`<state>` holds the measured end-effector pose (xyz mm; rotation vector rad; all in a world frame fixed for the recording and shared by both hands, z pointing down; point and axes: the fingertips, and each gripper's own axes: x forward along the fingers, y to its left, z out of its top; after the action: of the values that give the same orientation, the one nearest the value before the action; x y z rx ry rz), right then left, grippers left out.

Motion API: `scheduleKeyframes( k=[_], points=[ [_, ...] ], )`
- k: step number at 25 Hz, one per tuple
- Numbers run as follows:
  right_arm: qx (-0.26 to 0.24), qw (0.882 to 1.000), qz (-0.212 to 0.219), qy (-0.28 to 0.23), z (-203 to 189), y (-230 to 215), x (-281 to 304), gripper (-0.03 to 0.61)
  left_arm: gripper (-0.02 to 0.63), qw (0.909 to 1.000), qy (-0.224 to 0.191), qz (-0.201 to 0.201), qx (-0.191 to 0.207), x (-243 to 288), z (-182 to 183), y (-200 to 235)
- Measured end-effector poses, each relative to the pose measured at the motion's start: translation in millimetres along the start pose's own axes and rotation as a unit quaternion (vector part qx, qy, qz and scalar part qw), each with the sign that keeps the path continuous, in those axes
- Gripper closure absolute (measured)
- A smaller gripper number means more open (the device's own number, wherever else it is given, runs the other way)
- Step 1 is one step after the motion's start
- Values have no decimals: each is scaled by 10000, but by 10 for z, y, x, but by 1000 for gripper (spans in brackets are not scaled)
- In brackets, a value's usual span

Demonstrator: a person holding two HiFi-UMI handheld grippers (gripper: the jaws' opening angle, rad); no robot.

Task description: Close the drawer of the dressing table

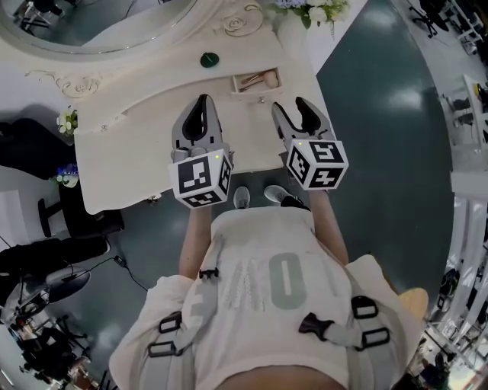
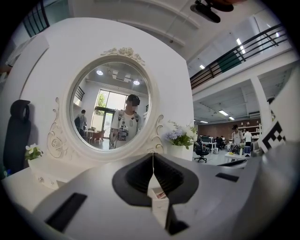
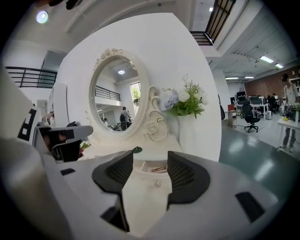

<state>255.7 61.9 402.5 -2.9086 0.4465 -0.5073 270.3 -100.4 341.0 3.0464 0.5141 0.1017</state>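
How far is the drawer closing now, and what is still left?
Done: nothing yet; the drawer stands pulled out, its contents showing. In hand: the right gripper is open, aimed at the knob, not touching it. The left gripper is shut and empty. Left: push the drawer in.

Large grey letters are noted on the shirt [image 1: 267, 282]: an "O" beside a "W" or "M"; the whole word cannot be read. No other text is legible.

In view are 1 left gripper [image 1: 203, 99], 1 right gripper [image 1: 290, 104], 1 dressing table [image 1: 137, 152], 1 mirror [image 1: 91, 19] and 1 drawer [image 1: 259, 91].
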Motion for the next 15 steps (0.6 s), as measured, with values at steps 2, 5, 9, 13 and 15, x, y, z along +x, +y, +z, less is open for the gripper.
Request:
scheduleKeyframes(
  k=[2,5,9,13,15],
  points=[
    [-50,9999,-15,98,-45,-8,64,357,594,10000,8,34,-30,-6,-7,13],
    [-249,9992,42,315,-133,4,228,357,594,9999,16,90,-63,-1,-20,34],
    [-528,9961,149,695,-352,45,496,355,594,9998,102,142,-75,-2,-89,67],
    [-749,9912,125,1084,-616,42,743,351,594,9996,154,222,-116,-11,-146,142],
    [-827,9885,83,1262,-743,33,840,345,594,9993,187,285,-150,-16,-177,194]
  ],
)
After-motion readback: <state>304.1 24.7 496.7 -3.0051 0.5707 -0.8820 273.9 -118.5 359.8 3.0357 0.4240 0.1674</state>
